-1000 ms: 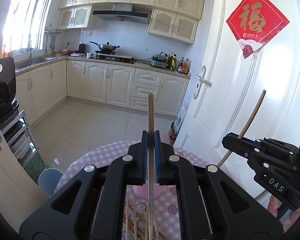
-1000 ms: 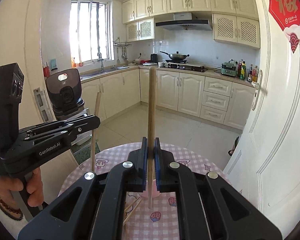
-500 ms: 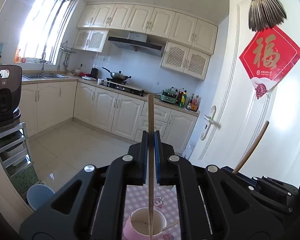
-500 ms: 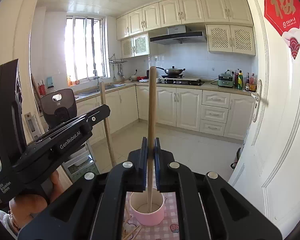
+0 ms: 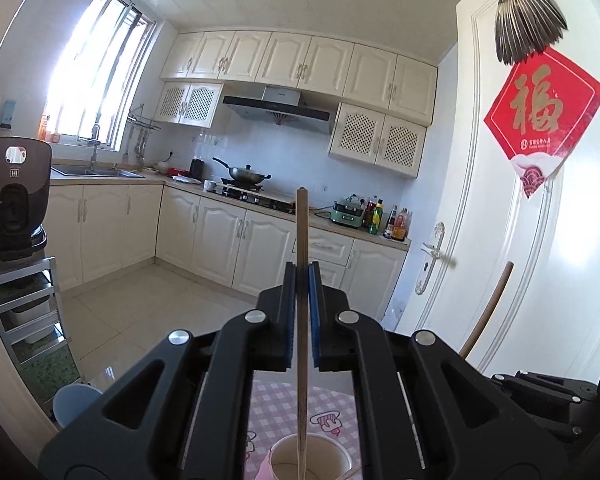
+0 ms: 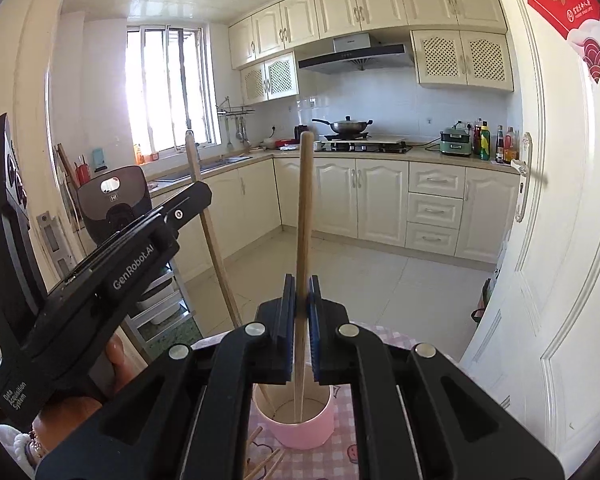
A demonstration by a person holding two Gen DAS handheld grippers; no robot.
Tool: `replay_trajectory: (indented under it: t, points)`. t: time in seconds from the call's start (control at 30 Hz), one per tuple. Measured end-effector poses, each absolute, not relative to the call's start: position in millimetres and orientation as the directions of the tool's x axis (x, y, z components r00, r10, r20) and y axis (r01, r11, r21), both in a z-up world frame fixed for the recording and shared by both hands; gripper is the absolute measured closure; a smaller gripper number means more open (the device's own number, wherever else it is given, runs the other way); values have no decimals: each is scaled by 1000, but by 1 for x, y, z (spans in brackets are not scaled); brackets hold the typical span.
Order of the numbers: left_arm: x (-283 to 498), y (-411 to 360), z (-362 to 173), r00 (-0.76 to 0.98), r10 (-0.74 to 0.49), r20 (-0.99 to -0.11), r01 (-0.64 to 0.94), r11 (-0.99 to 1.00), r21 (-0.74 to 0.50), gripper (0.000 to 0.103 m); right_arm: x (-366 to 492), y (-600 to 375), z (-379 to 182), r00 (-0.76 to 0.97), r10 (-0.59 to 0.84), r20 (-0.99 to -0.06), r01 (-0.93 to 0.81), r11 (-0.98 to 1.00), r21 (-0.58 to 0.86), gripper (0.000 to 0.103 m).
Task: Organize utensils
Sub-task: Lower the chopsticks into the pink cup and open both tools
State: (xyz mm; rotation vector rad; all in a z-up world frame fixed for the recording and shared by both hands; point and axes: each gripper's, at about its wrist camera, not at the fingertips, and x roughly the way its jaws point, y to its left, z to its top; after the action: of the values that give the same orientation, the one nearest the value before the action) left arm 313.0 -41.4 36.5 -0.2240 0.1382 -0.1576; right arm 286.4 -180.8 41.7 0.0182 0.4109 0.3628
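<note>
My left gripper (image 5: 302, 276) is shut on a wooden chopstick (image 5: 302, 232) held upright, and its lower end dips into the pink cup (image 5: 280, 466) on the checked tablecloth (image 5: 276, 400). In the right wrist view my right gripper (image 6: 301, 280) is shut on a second chopstick (image 6: 305, 208), whose tip is inside the same pink cup (image 6: 304, 430). The left gripper (image 6: 120, 272) shows there at the left, with its chopstick (image 6: 210, 232) slanting down into the cup. The right gripper's chopstick (image 5: 490, 308) also appears at the right of the left wrist view.
Several loose chopsticks (image 6: 266, 464) lie on the cloth in front of the cup. A white door (image 6: 560, 280) stands close on the right. A metal rack with a dark appliance (image 5: 14, 200) and a blue bin (image 5: 74, 404) are on the left.
Both grippers came closer to the pink cup and lower. The lower ends of the two chopsticks went from above the table into the cup. Both stayed shut.
</note>
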Motion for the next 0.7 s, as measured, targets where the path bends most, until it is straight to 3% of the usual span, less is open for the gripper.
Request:
replay_trajectory:
  t: [0.43, 0.63, 0.67, 0.7]
  points:
    - [318, -47, -7, 931, -199, -307, 158, 975, -156, 96, 288, -178, 14, 816, 336, -471, -333, 938, 93, 98]
    - [313, -37, -16, 908, -200, -368, 141, 973, -181, 94, 286, -180, 5, 803, 325, -500, -318, 943, 102, 97]
    - [311, -35, -16, 907, -196, -374, 136, 974, -179, 84, 284, -180, 5, 801, 325, -503, -316, 943, 105, 97]
    - [308, -33, -16, 907, -188, -377, 129, 976, -177, 62, 282, -181, 5, 800, 325, -504, -315, 943, 107, 96]
